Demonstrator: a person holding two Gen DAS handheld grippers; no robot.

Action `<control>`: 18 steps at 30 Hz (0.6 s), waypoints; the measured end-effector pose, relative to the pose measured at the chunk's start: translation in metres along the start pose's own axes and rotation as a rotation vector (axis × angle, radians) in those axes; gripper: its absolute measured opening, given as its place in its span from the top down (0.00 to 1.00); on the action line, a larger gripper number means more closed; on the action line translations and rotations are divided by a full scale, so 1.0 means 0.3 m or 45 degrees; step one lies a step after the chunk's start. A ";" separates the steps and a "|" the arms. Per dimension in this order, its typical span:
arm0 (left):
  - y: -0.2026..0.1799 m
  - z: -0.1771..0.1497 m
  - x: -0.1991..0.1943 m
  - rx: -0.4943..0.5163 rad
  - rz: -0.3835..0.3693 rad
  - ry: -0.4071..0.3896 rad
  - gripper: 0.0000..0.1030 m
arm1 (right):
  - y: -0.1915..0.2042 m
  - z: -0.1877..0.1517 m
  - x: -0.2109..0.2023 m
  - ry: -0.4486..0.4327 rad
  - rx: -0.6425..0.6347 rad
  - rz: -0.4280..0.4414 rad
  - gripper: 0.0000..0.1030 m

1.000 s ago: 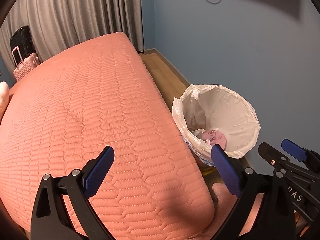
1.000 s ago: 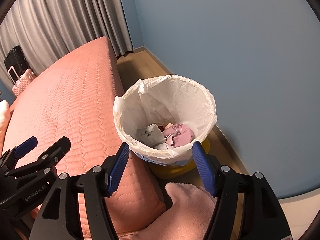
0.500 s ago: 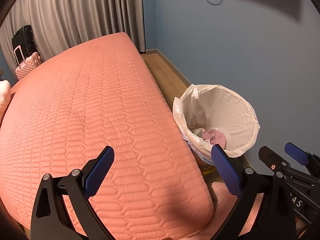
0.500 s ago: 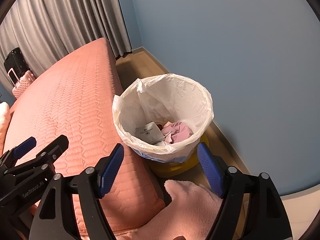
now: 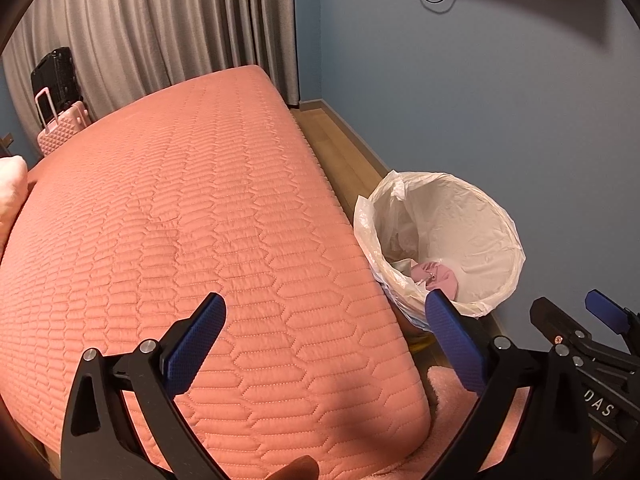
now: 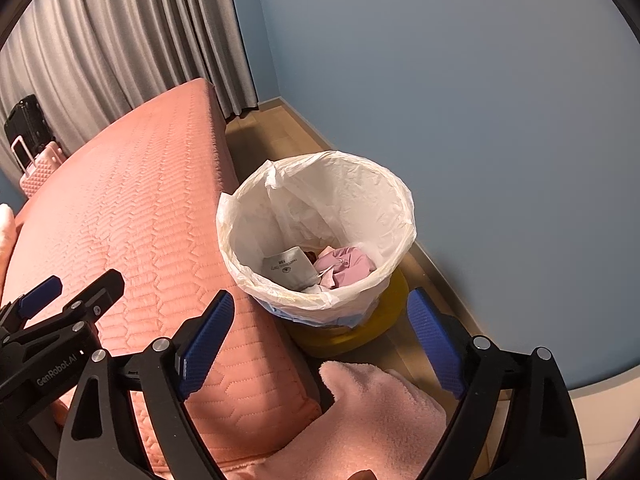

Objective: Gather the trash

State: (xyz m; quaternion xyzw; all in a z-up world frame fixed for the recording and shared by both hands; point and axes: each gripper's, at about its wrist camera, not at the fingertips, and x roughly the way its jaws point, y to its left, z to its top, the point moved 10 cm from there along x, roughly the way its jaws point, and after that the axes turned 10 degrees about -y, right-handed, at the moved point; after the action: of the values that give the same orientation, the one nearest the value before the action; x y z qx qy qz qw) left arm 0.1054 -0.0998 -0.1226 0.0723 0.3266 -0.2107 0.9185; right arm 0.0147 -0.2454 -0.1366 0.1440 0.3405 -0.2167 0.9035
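Note:
A yellow trash bin with a white plastic liner (image 6: 320, 184) stands on the wood floor between the bed and the blue wall; it also shows in the left wrist view (image 5: 460, 216). Inside lie crumpled pink trash (image 6: 348, 264) and a grey-white packet (image 6: 288, 268). My right gripper (image 6: 320, 336) is open and empty, held just above and in front of the bin. My left gripper (image 5: 326, 336) is open and empty over the near corner of the bed, left of the bin. No loose trash shows on the bed.
The bed's salmon quilted mattress (image 5: 180, 220) fills the left. A fluffy pink cloth (image 6: 380, 412) lies at the bed's near corner beside the bin. Grey curtains (image 5: 160, 28), a pink suitcase (image 5: 60, 128) and a black suitcase (image 5: 56, 76) stand at the far end. The blue wall is close on the right.
Both grippers have drawn back and risen slightly, so the bin sits a little farther off. The right gripper's fingers have opened wider. Nothing was picked up or dropped.

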 end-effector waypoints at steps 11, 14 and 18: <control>0.003 -0.003 0.004 -0.004 0.006 0.002 0.07 | -0.001 -0.017 -0.001 0.012 -0.021 -0.009 0.16; 0.003 -0.004 0.004 -0.005 0.009 0.002 0.07 | 0.000 -0.020 0.002 0.018 -0.026 -0.009 0.16; 0.003 -0.008 0.006 0.001 0.010 0.008 0.07 | 0.001 -0.026 -0.001 0.022 -0.031 -0.011 0.16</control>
State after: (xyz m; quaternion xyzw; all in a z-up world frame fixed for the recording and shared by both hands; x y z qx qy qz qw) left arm 0.1056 -0.0991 -0.1256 0.0747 0.3289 -0.2070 0.9184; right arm 0.0104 -0.2421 -0.1420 0.1333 0.3515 -0.2151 0.9014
